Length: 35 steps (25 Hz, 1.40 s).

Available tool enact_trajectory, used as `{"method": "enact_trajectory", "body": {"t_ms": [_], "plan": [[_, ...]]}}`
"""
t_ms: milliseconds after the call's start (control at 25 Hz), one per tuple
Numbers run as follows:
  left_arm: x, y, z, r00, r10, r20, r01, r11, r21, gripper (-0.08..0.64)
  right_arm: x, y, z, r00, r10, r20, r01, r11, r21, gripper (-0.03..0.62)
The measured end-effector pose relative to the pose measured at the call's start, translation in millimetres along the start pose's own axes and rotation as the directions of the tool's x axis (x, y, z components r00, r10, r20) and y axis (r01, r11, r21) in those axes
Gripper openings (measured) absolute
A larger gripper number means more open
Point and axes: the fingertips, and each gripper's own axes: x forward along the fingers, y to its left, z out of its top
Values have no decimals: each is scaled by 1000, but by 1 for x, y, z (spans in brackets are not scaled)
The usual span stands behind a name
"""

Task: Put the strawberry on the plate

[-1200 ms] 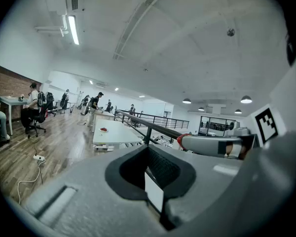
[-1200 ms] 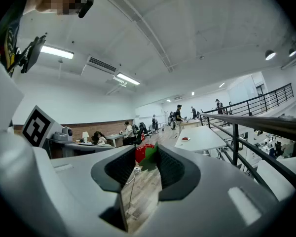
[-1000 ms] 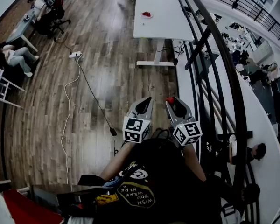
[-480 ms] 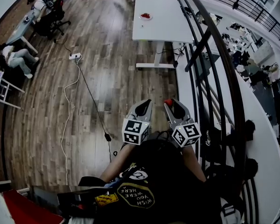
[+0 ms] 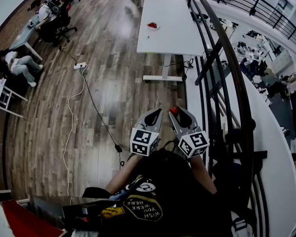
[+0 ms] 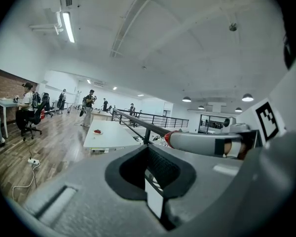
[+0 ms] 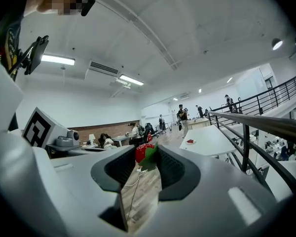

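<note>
Grey plastic jaws of the right gripper (image 7: pixel 147 155) are clamped on a small red strawberry with a green leaf cap (image 7: pixel 142 152), pinched right at the tips. In the head view that gripper (image 5: pixel 173 113) is held low in front of the person's body, with the berry (image 5: pixel 173 110) showing as a red dot at its end. Just beside it, the left gripper (image 5: pixel 157 113) is carried at the same height; its own view shows its dark pads (image 6: pixel 160 169) drawn together with nothing between them (image 6: pixel 148 148).

Below both grippers lies a brown wooden plank floor (image 5: pixel 113 83), crossed by a white power strip and its cable (image 5: pixel 80 66). A black metal railing (image 5: pixel 227 58) runs along the right.

Well beyond the grippers stands a long white rectangular table (image 5: pixel 172 28). On its far part sits a small white round plate (image 5: pixel 152 26) that already holds something red; what it is cannot be made out. The strawberry in the right gripper is far from that plate (image 7: pixel 190 141).
</note>
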Motion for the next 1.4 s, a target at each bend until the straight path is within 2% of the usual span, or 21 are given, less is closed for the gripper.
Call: {"method": "enact_trajectory", "body": {"t_ms": [200,440,680,960,1080,1200,1400], "plan": [[26,-12,-4,1000,-2,-22,2,1000,-11,5,-6,-26,-10,999,12,-31,-10,998,67,140],[46,-10,-12,998,-20,-57,19,1000,-6,5,1,-47,-15,999,12,-45,-9,996,86,140],[52,26,0,998,-6,-67,5,1000,-7,5,34,-49,-12,998,4,-59,2,995,103,140],[57,78,21,999,10,-35,-11,1000,-12,5,94,-40,1,998,28,-54,-24,997,76,140],[59,93,13,999,2,-43,-2,1000,-13,5,116,-36,-2,997,36,-70,-31,997,64,140],[61,110,5,998,7,-54,-9,999,-45,5,133,-33,-9,995,35,-91,-30,998,62,140],[66,129,7,999,19,-49,-22,998,-67,5,146,-37,-14,993,34,-112,-25,996,84,138]]}}
